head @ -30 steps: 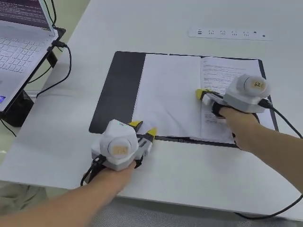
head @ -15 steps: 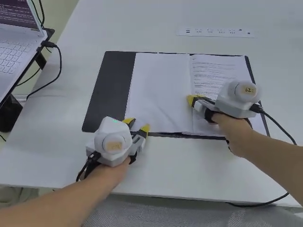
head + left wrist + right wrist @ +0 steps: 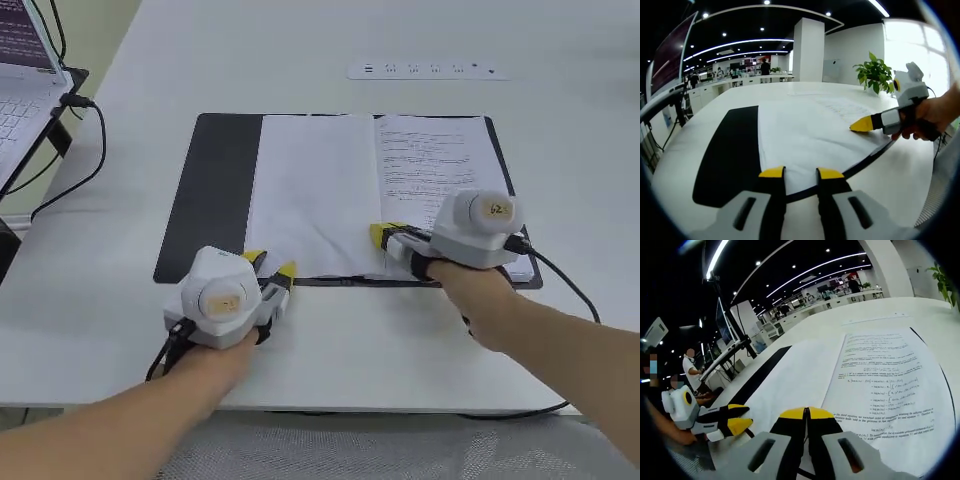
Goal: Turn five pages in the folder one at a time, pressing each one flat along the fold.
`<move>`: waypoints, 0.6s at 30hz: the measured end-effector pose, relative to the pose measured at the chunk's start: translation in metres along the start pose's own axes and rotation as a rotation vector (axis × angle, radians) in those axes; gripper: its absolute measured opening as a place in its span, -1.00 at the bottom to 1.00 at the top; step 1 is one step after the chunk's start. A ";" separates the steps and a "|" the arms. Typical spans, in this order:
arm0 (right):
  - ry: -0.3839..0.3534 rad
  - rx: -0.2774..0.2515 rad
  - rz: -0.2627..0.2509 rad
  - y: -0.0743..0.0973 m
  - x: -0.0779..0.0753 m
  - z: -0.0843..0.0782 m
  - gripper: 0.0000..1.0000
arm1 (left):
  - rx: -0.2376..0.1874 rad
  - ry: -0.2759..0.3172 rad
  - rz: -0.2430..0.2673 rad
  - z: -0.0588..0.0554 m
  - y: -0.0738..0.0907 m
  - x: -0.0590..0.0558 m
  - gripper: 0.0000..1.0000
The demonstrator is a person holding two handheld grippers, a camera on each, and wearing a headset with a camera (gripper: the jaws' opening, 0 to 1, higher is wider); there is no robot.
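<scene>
Now right gripper (image 3: pixel 382 236) — jaws together — at fold of folder (image 3: pixel 215 195)

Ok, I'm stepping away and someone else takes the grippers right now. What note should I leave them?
Left gripper: jaws open, holding nothing, at the near edge of the folder, by the blank page.
Right gripper: jaws shut, tips at the near end of the fold, between the blank page and the printed page.
Folder lies open on the table.
Done: the count of pages turned cannot be told from here.
Left: probably press along the fold, then turn the next page, one at a time.
</scene>
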State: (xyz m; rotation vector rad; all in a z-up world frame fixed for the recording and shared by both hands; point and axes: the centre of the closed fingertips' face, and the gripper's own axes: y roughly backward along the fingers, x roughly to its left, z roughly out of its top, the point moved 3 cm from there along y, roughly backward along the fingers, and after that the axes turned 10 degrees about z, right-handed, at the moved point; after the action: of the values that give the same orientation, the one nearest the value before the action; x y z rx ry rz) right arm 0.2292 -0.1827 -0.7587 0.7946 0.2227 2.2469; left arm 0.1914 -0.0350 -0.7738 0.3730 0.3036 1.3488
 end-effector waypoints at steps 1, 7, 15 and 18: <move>0.001 0.002 0.001 0.002 0.002 -0.002 -1.00 | 0.001 0.001 0.000 0.000 0.000 0.000 -0.54; 0.003 0.010 0.008 0.007 0.005 -0.009 -1.00 | 0.006 -0.004 -0.002 0.000 0.000 0.000 -0.54; -0.008 0.012 0.012 0.017 0.011 -0.022 -1.00 | 0.012 -0.007 -0.002 0.000 0.000 0.000 -0.54; -0.013 0.012 0.014 0.020 0.014 -0.026 -1.00 | 0.014 -0.011 -0.003 0.000 0.000 0.000 -0.54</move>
State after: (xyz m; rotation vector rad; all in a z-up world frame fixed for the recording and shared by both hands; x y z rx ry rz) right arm 0.1944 -0.1859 -0.7650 0.8192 0.2259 2.2550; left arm 0.1919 -0.0351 -0.7735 0.3911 0.3049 1.3417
